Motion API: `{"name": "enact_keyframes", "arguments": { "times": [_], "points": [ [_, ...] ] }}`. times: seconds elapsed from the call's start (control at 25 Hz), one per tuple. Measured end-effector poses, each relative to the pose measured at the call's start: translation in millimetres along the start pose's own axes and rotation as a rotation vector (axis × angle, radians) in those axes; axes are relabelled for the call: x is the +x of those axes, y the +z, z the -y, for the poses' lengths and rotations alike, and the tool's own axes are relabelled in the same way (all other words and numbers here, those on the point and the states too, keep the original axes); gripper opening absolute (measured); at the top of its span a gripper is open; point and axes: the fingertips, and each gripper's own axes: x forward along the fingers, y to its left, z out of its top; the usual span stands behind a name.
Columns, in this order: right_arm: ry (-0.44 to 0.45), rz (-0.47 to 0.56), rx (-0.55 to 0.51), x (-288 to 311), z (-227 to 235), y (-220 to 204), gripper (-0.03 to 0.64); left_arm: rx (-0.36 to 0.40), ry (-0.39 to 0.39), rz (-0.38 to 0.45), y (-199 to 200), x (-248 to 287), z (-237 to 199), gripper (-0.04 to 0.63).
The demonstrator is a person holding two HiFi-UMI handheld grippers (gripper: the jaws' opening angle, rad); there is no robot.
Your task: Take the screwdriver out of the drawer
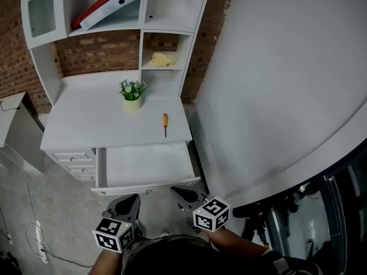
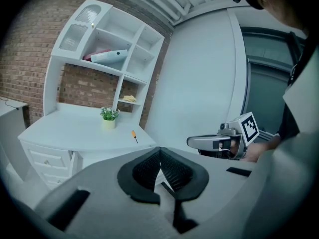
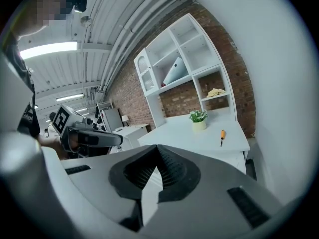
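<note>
The screwdriver, orange handle and dark shaft, lies on the white desk top, just behind the open drawer. The drawer's inside shows bare white. It also shows small as the screwdriver in the left gripper view and the screwdriver in the right gripper view. My left gripper and right gripper hang in front of the drawer, well short of the desk. Both have their jaws together with nothing between them, seen as the left gripper and the right gripper.
A small potted plant stands on the desk behind the screwdriver. The hutch holds a yellow cloth and binders. Small drawers sit at the desk's left. A big white curved wall rises at the right. Cables lie on the floor.
</note>
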Motion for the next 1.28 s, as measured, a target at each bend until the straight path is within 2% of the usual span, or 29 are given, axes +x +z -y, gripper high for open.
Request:
{"name": "enact_keyframes", "arguments": {
  "times": [0.44, 0.8, 1.28],
  "points": [
    [0.026, 0.001, 0.0, -26.1, -7.4, -12.6, 0.006, 0.01, 0.058, -0.009, -15.2, -20.6, 17.7, 0.015],
    [-0.018, 0.001, 0.023, -19.8, -6.7, -12.4, 0.006, 0.026, 0.034, -0.037, -13.5, -19.0, 11.6, 0.015],
    [-0.029, 0.002, 0.021, -9.4, -14.7, -10.2, 0.006, 0.032, 0.024, -0.035, -12.0, -22.0, -1.7, 0.015]
  ]
}}
